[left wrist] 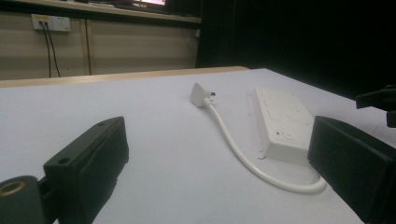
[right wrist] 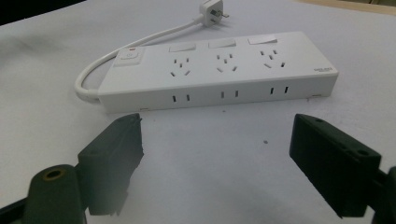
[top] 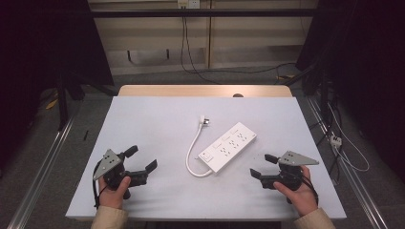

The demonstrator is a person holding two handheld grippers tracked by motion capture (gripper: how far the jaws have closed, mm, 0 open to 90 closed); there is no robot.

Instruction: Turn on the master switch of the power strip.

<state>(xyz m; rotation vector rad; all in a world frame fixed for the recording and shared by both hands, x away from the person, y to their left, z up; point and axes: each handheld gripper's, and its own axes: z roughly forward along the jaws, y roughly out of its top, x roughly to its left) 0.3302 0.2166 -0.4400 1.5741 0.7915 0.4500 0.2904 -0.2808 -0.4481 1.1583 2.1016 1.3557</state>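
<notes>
Near the middle of the tabletop [top: 143, 119] a white power strip [top: 228, 146] is seen lying flat and slanted, its cord [top: 192, 151] looped from the near end round to the plug [top: 204, 120] at about eleven o'clock. Well apart from it, the left gripper [top: 141, 160] is held at eight o'clock and the right gripper [top: 261, 165] at four o'clock, each with fingers spread wide and nothing pinched. If the strip is approached at one end alone, it is judged that the light body could be pushed or swivelled across the smooth cover, and the stiff cord could be snagged so that the plug is dragged.
</notes>
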